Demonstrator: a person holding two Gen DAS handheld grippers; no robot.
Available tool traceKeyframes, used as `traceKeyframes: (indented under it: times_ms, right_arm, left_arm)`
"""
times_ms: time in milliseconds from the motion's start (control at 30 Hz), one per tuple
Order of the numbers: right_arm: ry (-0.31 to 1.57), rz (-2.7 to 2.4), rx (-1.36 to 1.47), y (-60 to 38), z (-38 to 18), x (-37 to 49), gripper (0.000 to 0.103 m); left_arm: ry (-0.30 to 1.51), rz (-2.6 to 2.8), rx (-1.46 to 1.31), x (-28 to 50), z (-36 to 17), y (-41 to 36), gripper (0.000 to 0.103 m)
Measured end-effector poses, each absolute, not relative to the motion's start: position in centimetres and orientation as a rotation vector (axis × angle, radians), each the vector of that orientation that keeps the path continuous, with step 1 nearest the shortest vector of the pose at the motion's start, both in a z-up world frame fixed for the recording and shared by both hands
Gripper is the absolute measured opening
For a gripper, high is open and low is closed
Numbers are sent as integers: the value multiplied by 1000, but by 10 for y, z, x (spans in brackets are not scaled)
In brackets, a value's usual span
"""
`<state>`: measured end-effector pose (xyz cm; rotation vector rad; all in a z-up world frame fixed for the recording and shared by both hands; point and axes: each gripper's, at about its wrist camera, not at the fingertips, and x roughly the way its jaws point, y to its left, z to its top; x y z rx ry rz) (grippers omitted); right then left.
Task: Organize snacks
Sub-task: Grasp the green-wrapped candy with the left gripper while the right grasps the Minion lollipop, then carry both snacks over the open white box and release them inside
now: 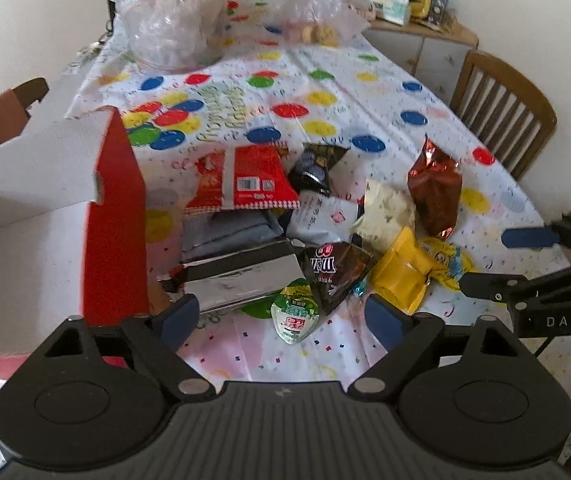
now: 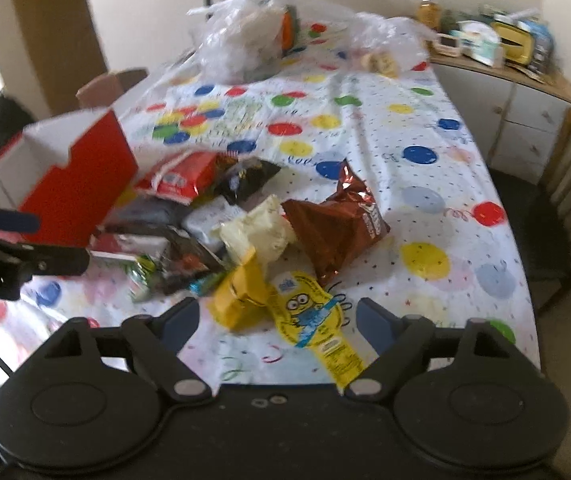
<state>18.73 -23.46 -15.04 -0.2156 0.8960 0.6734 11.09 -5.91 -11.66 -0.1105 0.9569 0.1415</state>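
A heap of snack packets lies on the dotted tablecloth (image 1: pixel 325 92): a red packet (image 1: pixel 245 180), a silver foil packet (image 1: pixel 241 280), a dark brown packet (image 1: pixel 333 276), a cream packet (image 1: pixel 389 208) and a brown foil bag (image 1: pixel 433 192). An open red box (image 1: pixel 113 220) with a white inside stands left of the heap. My left gripper (image 1: pixel 281 320) hangs open over a green-and-white jelly cup (image 1: pixel 295 316). My right gripper (image 2: pixel 277 320) is open above a yellow cartoon packet (image 2: pixel 313 316) and a yellow pouch (image 2: pixel 241 300). Neither holds anything.
Clear plastic bags (image 1: pixel 173 20) with food sit at the table's far end. A wooden chair (image 1: pixel 501 112) stands at the right side, and a cluttered cabinet (image 2: pixel 497 92) stands behind it. Another chair (image 1: pixel 9 112) is at the far left. The table edge runs close to the right gripper.
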Motion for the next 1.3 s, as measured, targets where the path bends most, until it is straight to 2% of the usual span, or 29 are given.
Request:
traceKeyframes:
  times_ms: [133, 233, 267, 333, 433, 500, 700, 800, 867, 967, 1300]
  right_arm:
    - [908, 721, -283, -229, -168, 200, 78]
    - [938, 725, -323, -225, -182, 208, 77]
    - [948, 729, -328, -225, -186, 211, 77]
    - [963, 739, -341, -223, -192, 216, 77]
    - [977, 757, -355, -221, -199, 221, 74]
    - [983, 769, -358, -221, -201, 223, 73]
    - [985, 777, -378, -219, -205, 225, 72]
    - [979, 775, -380, -218, -205, 225, 66]
    - [975, 774, -376, -219, -204, 225, 57]
    - [975, 768, -368, -220, -203, 225, 51]
    - [988, 715, -333, -229, -196, 212, 51]
  left_arm:
    - [996, 143, -114, 123, -133, -59, 81]
    - [1013, 148, -113, 129, -142, -59, 81]
    - [1022, 149, -124, 132, -145, -57, 78]
    - [1037, 143, -142, 135, -150, -54, 65]
    - [1058, 131, -149, 139, -157, -53, 59]
    - [1066, 109, -151, 141, -160, -53, 58]
    - [1087, 81, -152, 150, -168, -53, 41]
    - [1095, 75, -159, 151, -171, -52, 35]
    - [1093, 72, -169, 150, -172, -51, 35]
    - [1086, 68, -164, 149, -172, -52, 35]
    - [1077, 83, -203, 139, -168, -49, 34]
